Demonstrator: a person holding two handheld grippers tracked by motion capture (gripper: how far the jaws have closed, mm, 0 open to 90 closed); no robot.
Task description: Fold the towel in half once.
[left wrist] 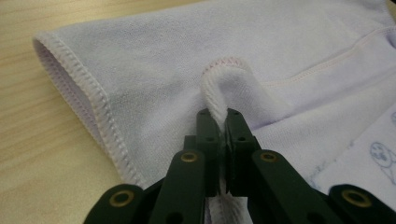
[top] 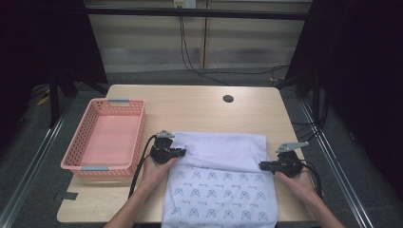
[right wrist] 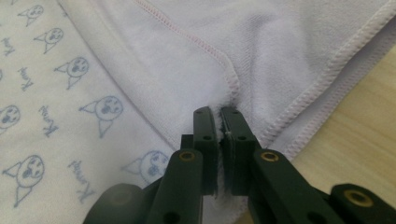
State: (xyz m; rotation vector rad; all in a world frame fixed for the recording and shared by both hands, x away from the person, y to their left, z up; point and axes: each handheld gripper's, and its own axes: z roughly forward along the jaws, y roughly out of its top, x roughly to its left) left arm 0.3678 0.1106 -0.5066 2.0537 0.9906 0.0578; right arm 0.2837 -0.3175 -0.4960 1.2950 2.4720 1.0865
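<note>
A white garment (top: 219,176) printed with small blue figures lies spread on the wooden table (top: 199,107), its pale lilac upper part (top: 223,148) folded across the middle. My left gripper (top: 181,152) pinches the garment's left edge; in the left gripper view its jaws are shut on a raised fold of lilac cloth (left wrist: 223,88) beside a stitched hem (left wrist: 93,98). My right gripper (top: 262,166) grips the right edge; in the right gripper view its jaws are shut on the cloth where a seam (right wrist: 232,84) meets the printed fabric (right wrist: 56,88).
An empty pink plastic basket (top: 107,137) stands on the table's left side, close to my left hand. A round cable hole (top: 228,99) sits at the table's far middle. Black cables (top: 190,57) hang behind the table.
</note>
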